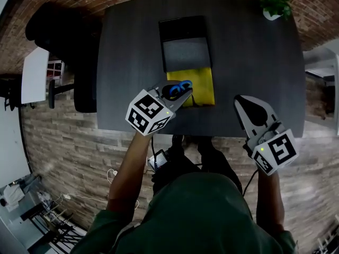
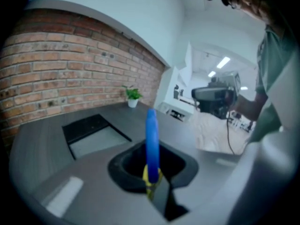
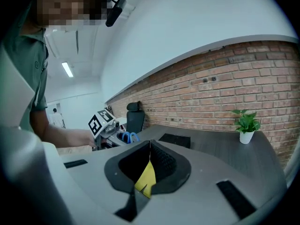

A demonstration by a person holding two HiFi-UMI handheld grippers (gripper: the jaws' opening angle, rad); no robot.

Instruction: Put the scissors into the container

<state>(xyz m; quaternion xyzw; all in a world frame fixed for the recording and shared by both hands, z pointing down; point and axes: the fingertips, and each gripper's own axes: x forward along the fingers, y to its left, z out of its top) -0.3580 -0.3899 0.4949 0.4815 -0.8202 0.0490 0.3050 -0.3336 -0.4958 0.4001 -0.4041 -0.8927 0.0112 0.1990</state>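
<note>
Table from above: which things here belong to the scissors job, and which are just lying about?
Part of the job: scissors, gripped by the left gripper; black container.
Just lying about: yellow mat; potted plant.

Open desk, few obstacles

You have free table [image 1: 254, 62] to the right of the container [image 1: 183, 30]; only a potted plant [image 1: 274, 5] stands at the far right corner. Your left gripper [image 1: 184, 97], holding the scissors [image 1: 180, 88], overlaps the yellow sheet [image 1: 204, 86] just before the container. A chair [image 1: 85, 91] flanks the left edge.
</note>
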